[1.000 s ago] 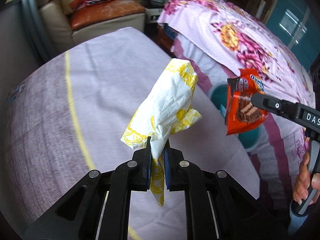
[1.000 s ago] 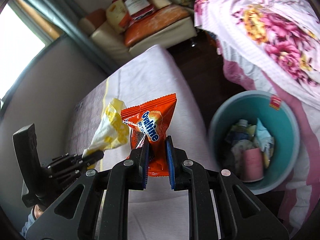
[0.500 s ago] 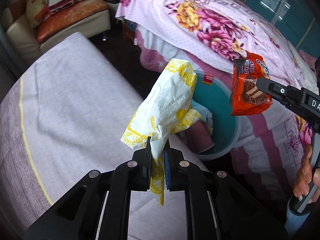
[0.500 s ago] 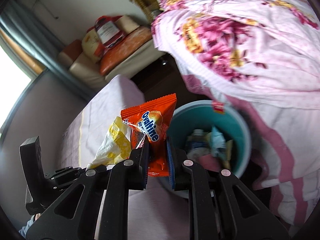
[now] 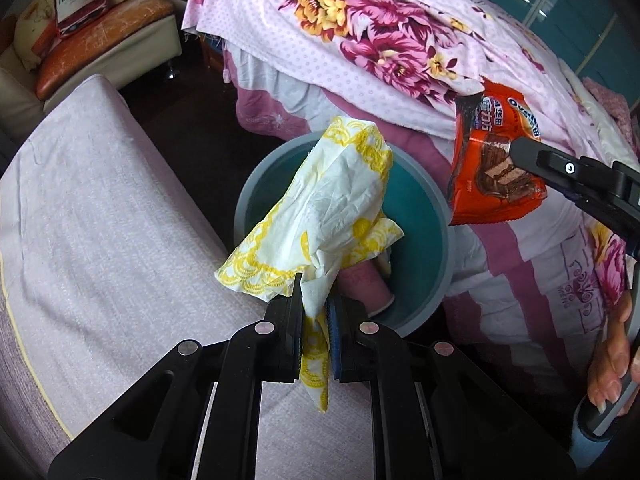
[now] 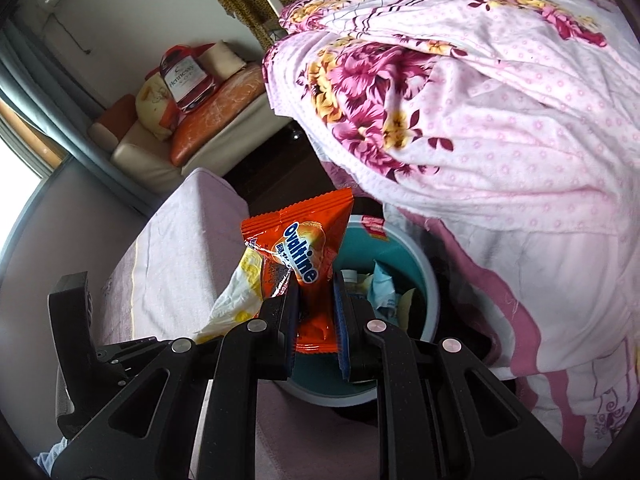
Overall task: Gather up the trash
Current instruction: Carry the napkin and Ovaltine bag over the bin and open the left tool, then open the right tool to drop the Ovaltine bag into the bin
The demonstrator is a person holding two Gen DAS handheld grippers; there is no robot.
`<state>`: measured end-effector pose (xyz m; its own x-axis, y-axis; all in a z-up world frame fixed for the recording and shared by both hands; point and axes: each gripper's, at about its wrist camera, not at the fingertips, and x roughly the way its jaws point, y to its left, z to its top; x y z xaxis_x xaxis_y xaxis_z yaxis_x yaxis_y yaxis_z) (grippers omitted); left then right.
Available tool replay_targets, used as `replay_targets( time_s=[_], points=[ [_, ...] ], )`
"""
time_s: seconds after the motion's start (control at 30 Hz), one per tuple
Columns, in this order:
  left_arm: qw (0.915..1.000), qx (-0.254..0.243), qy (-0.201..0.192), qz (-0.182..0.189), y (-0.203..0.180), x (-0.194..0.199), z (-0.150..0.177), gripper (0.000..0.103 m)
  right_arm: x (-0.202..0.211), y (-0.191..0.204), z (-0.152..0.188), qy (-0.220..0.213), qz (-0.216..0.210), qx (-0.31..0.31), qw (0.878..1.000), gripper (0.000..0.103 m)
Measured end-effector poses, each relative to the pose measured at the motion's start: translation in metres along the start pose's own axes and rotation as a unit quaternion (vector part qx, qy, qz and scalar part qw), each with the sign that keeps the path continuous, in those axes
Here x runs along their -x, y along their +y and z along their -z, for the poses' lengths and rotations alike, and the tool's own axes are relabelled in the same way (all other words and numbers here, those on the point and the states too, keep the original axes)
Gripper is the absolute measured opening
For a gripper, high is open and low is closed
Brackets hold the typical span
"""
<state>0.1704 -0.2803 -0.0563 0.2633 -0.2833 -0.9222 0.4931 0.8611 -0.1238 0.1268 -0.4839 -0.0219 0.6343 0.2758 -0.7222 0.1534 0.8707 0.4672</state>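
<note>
My left gripper (image 5: 315, 300) is shut on a crumpled white and yellow napkin (image 5: 324, 208), which hangs over the open teal bin (image 5: 416, 204). An orange Ovaltine wrapper (image 6: 304, 248) is pinched in my right gripper (image 6: 315, 280), just above the near rim of the same bin (image 6: 404, 248). Seen from the left wrist, the wrapper (image 5: 490, 160) hangs at the bin's right edge. From the right wrist, the napkin (image 6: 236, 300) shows to the left of the wrapper. Several pieces of trash (image 6: 382, 288) lie inside the bin.
A mauve padded bench (image 5: 88, 216) lies left of the bin. A bed with a pink floral cover (image 5: 392, 40) rises behind and to the right. A cream sofa with orange cushions (image 6: 192, 120) stands at the back. A hand (image 5: 612, 344) grips the right tool's handle.
Both grippers have carried their loads sideways from above the bench to over the bin. The bin now sits directly under the napkin and the wrapper. Neither grip has altered.
</note>
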Motion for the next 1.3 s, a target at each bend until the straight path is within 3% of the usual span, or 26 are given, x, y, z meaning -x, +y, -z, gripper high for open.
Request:
replay_targets(
  time_s=[0.37,0.43,0.5,0.6,0.67,0.8,1.3],
  points=[
    [0.9998,0.009,0.009,0.017,0.001,-0.02,-0.004,0.015,-0.003,0.008,-0.003,0.009,0.031,0.013,0.999,0.015],
    [0.9998,0.009,0.012,0.016,0.001,-0.023,-0.004,0.027,-0.004,0.009,-0.003,0.01,0.035,0.014,0.999,0.015],
    [0.9999,0.007,0.008,0.01,0.0,-0.023,-0.004,0.064,-0.006,0.011,-0.004,0.012,0.039,0.014,0.999,0.015],
    [0.9999,0.003,-0.012,-0.005,0.002,-0.017,-0.003,0.087,-0.01,0.014,-0.003,0.015,0.043,0.016,0.999,0.015],
    [0.9998,0.002,-0.016,-0.011,0.003,-0.014,-0.003,0.093,-0.014,0.016,-0.004,0.02,0.046,0.019,0.999,0.015],
    [0.9992,0.004,-0.023,-0.033,0.012,-0.008,0.001,0.093,-0.017,0.018,-0.004,0.023,0.05,0.022,0.998,0.015],
    [0.9974,0.063,-0.028,-0.023,0.052,0.003,0.017,0.094,-0.039,0.036,0.001,0.049,0.061,0.037,0.996,0.016]
  ],
)
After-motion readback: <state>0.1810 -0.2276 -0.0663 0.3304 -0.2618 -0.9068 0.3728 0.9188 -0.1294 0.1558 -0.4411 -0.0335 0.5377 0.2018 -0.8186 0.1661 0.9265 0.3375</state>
